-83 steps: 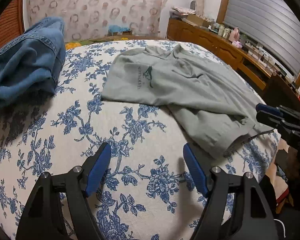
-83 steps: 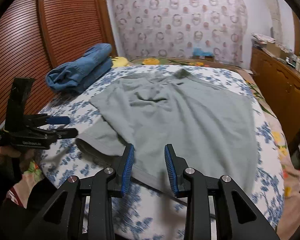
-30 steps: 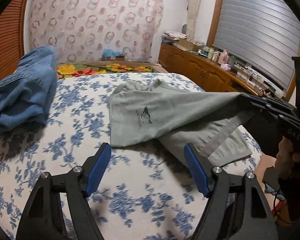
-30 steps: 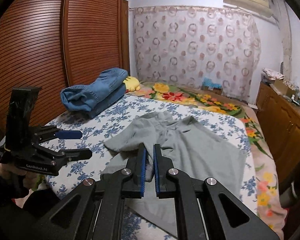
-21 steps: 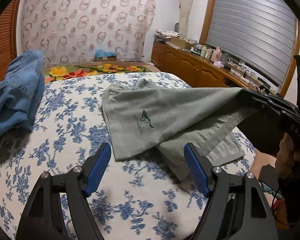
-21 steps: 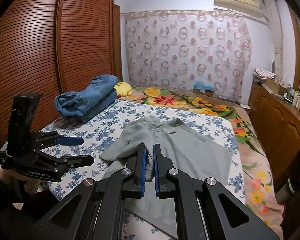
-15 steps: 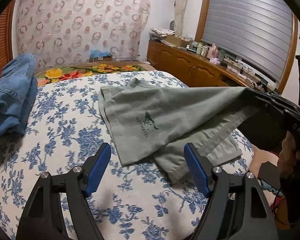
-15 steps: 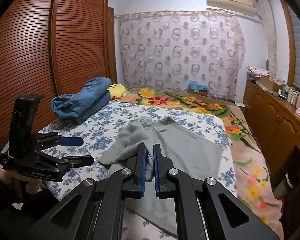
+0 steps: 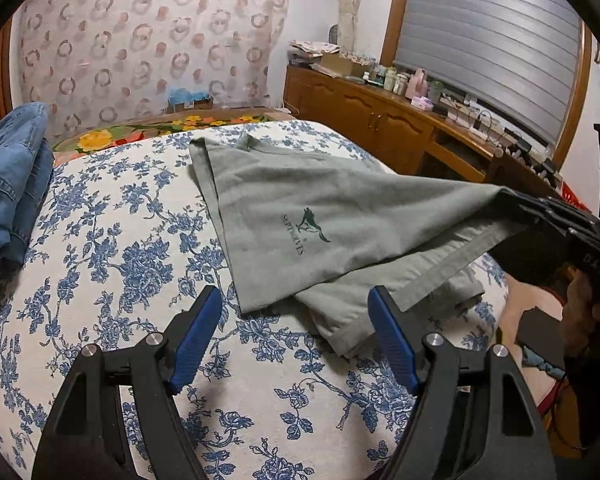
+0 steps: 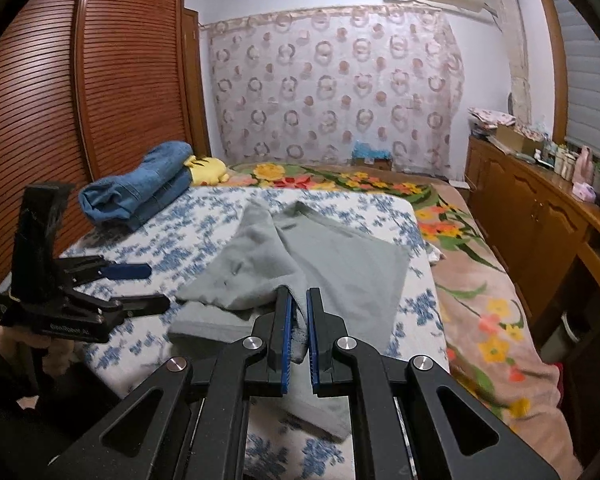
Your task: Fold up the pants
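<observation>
Left wrist view: grey pants (image 9: 320,216) spread on a bed with a blue floral sheet (image 9: 112,264), printed logo (image 9: 306,232) facing up, one leg folded across the other. Left gripper (image 9: 296,340), blue pads wide apart, nothing between them, hovering over the sheet at the near edge of the pants, not touching the fabric. Right gripper (image 9: 512,206), at right, clamped on a hem corner of the pants, lifting that corner off the bed; a hand (image 9: 580,304) grasps its handle. Folded blue jeans (image 9: 8,184), far left on the bed, well apart from the pants. Wooden cabinet (image 9: 384,128), along the right wall, topped with small bottles and clutter. Right wrist view: right gripper (image 10: 298,332), jaws nearly together with grey cloth pinched between the pads; pants (image 10: 340,256) trail away toward the far side. Left gripper (image 10: 136,286), at left, jaws parted. Yellow plush toy (image 10: 206,168), beside the jeans (image 10: 140,192). Patterned curtain (image 10: 336,84), far wall.
</observation>
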`<act>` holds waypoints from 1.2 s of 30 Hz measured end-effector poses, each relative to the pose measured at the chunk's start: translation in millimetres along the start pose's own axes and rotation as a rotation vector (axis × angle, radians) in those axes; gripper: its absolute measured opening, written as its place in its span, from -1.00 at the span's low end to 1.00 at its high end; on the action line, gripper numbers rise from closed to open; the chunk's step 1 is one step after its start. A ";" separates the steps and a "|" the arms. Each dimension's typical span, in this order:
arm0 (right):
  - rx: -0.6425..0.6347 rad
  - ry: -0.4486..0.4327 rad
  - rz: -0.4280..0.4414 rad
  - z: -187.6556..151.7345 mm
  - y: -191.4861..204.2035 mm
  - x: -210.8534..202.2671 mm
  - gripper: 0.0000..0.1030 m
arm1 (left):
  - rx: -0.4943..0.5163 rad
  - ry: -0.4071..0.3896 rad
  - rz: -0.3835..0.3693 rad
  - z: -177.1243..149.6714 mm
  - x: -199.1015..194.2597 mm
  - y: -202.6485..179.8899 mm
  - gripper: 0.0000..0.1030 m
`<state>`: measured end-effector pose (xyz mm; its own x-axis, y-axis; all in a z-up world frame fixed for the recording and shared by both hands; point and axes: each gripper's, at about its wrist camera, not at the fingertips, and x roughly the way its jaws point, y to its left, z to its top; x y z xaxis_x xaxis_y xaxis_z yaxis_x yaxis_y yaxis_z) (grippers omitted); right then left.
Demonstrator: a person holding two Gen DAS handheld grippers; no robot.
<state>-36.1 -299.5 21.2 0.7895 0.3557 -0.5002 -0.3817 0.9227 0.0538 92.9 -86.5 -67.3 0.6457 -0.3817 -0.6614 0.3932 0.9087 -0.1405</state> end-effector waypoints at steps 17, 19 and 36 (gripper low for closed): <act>0.073 0.116 -0.038 -7.1 -4.8 18.1 -0.87 | -0.010 0.055 -0.007 -10.6 16.6 -2.4 0.49; 0.074 0.123 -0.041 -5.2 -6.0 18.2 -0.87 | -0.010 0.061 -0.006 -11.4 18.4 -2.9 0.49; 0.098 0.142 -0.051 -2.7 -13.7 10.6 -0.68 | -0.018 0.084 -0.008 -15.4 26.9 0.0 0.49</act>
<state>-23.7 -308.7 12.9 0.7282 0.2898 -0.6211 -0.2885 0.9516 0.1058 100.1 -94.1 -96.4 0.5851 -0.3741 -0.7195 0.3861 0.9087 -0.1585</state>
